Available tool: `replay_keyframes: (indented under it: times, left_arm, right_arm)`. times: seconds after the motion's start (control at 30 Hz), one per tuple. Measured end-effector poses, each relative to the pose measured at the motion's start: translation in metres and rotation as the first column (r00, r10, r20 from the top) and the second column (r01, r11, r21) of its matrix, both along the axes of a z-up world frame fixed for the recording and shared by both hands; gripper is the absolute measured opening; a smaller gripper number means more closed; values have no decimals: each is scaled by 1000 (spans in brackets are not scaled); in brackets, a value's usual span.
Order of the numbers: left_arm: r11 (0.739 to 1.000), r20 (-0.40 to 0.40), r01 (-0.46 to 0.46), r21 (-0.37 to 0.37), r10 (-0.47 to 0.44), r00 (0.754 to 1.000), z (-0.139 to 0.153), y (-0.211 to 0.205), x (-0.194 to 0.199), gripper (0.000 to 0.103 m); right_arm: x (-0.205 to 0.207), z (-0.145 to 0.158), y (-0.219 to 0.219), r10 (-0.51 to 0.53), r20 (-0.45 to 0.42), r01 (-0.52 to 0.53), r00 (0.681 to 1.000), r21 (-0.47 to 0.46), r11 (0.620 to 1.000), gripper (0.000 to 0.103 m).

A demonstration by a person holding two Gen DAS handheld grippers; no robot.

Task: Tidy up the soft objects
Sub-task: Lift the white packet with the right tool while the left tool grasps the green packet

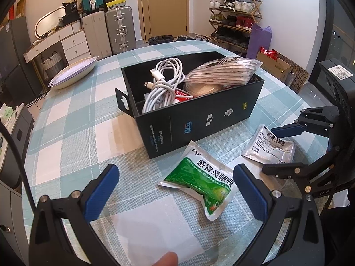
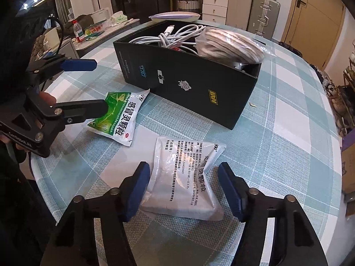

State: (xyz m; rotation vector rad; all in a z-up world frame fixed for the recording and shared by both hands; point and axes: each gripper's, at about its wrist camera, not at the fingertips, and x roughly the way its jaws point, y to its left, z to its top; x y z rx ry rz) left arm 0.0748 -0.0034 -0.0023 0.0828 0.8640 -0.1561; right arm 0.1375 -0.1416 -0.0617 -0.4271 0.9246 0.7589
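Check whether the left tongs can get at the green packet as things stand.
Probably yes: the left tongs stand open on either side of the green packet, which lies flat on the table with nothing in between.

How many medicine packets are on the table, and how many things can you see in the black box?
Medicine packets on the table: 2, one green and one silver
White cable bundles in the black box: 1
Bagged striped cloth in the box: 1
Total: 4
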Motion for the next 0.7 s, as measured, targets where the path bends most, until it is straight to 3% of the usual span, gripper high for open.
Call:
replay_keyframes:
  times: [0.03, 0.17, 0.47, 0.7]
  left_arm:
    - [1000, -2, -1, -1, 1, 1000, 0, 0, 0, 103]
    - [1000, -16, -2, -11, 1, 1000, -3, -3, 1, 103]
    - [996, -58, -59, -65, 55, 997, -12, -2, 16, 103]
    - [991, -86, -116, -63, 110, 990, -19, -10, 29, 103]
  right_arm:
    - [0, 1, 1, 1, 4, -1, 1000, 1, 1000, 53]
    - [-3, 3, 2, 6, 28, -6, 1000, 1, 1000, 47]
    - [0, 6, -3, 4, 34, -4, 999, 2, 1000, 46]
    - [-1, 8, -6, 6, 44, -6, 999, -2, 1000, 47]
